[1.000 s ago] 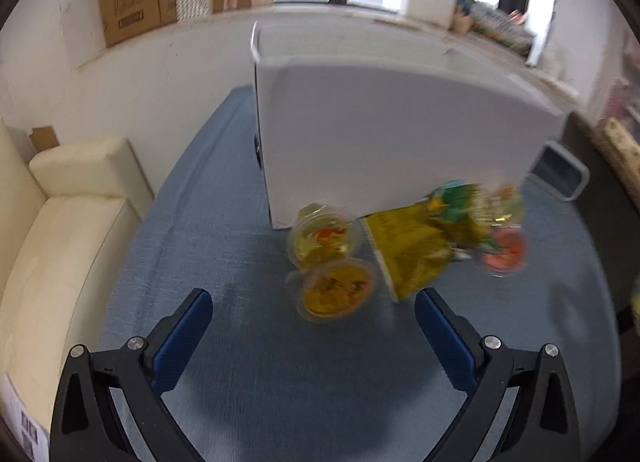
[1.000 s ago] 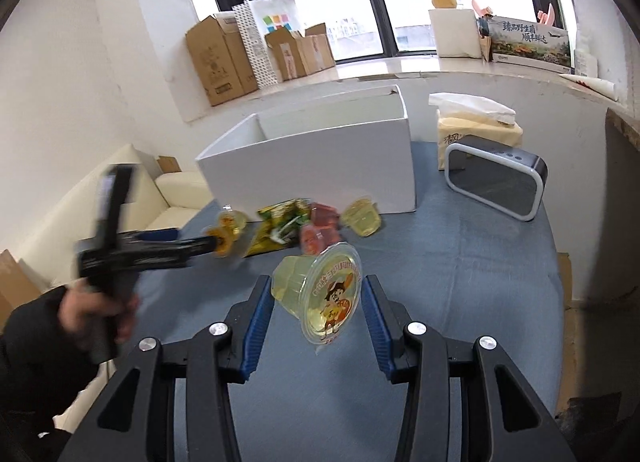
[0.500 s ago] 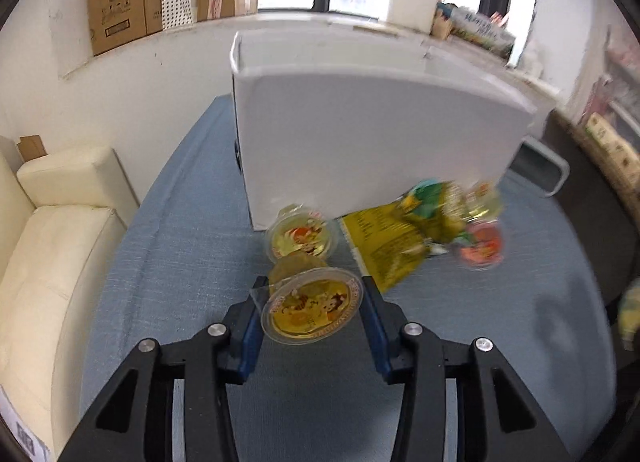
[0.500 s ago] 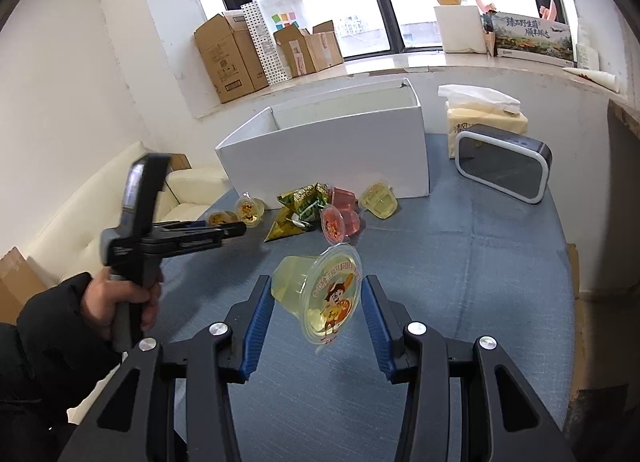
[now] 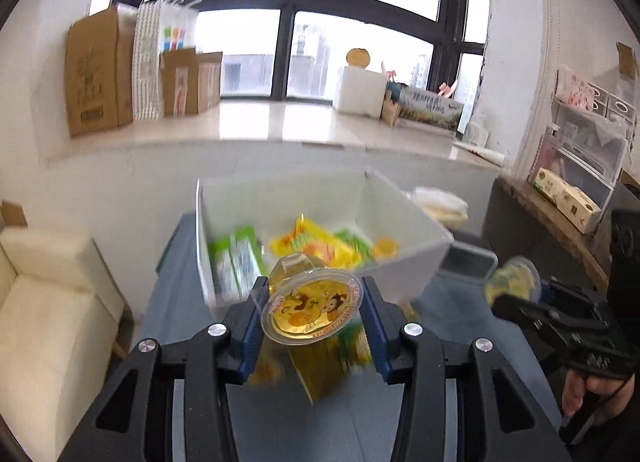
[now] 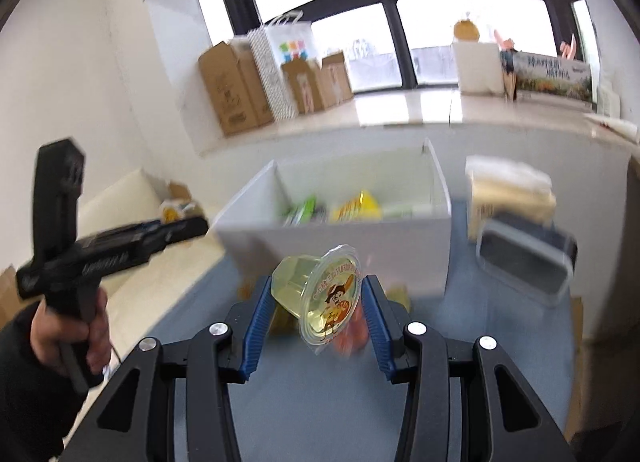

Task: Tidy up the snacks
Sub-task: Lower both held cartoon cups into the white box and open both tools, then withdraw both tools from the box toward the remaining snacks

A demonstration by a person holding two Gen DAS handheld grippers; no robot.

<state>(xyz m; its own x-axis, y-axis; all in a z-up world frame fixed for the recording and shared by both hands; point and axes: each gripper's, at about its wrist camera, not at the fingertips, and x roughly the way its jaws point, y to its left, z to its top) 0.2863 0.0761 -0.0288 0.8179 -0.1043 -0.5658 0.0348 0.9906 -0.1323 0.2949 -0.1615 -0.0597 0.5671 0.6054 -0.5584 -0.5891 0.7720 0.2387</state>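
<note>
**Left wrist view: both cups carried, box ahead and below**

Left wrist view showed my orange jelly cup (image 5: 311, 312) pinched between the left gripper (image 5: 312, 322) jaws, foil lid facing the camera, its short axis running forward along the jaws. The white box (image 5: 404, 258) lay straight ahead and lower, its open top showing snack packets (image 5: 316, 242) already inside, so I judged the drop needed only a forward reach over the near wall. From the right wrist, a pale yellow jelly cup (image 6: 320, 296) sat clamped in the right gripper (image 6: 316, 314) jaws, tilted with its lid turned down and to the right. That gripper faced the box's near wall (image 6: 344, 246) from farther back. I judged the left hand nearer. More snacks (image 5: 328, 358) lay blurred on the blue table (image 6: 472, 342) before the box.
</note>
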